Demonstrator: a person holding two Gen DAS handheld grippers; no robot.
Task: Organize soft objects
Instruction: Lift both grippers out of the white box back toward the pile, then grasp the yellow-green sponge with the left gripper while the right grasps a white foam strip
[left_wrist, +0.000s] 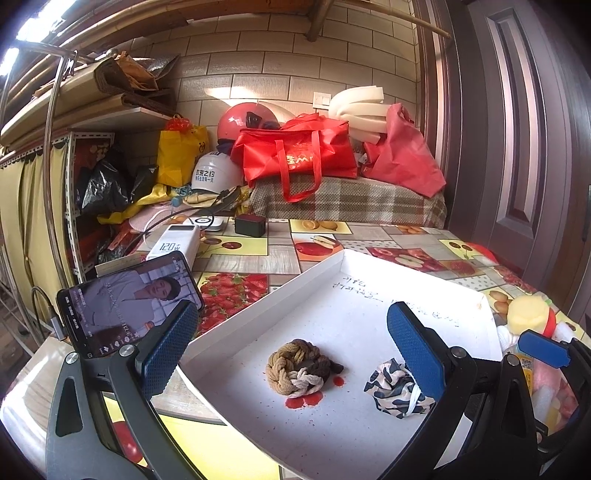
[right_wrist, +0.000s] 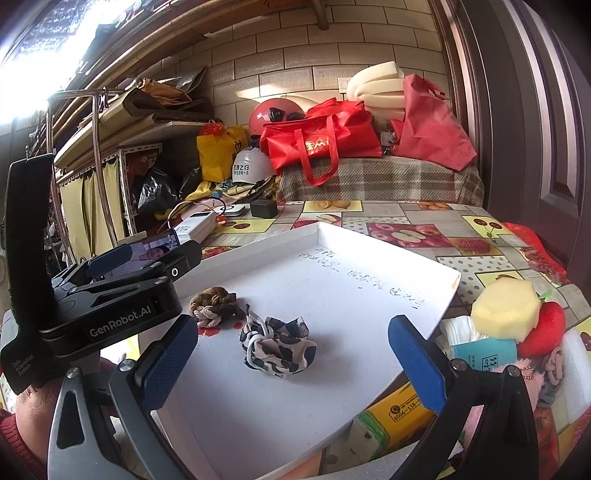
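Two soft items, a braided rope knot (left_wrist: 297, 369) and patterned cloth (right_wrist: 277, 347), were already placed in the white tray (right_wrist: 369, 258); a pile (right_wrist: 517, 332) at lower right remained. Both grippers (left_wrist: 291, 347) (right_wrist: 291, 354) were held open, empty.

Braided rope knot (left_wrist: 297, 369), crumpled scrunchie (left_wrist: 397, 387) in tray (left_wrist: 258, 306)

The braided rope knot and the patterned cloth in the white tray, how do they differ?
The braided rope knot is tan, brown and cream cord woven tight; the patterned cloth is thin black-and-cream fabric, loosely crumpled. Red stains sit by the knot, none by the cloth. Both lie loose in the white tray, ungripped.
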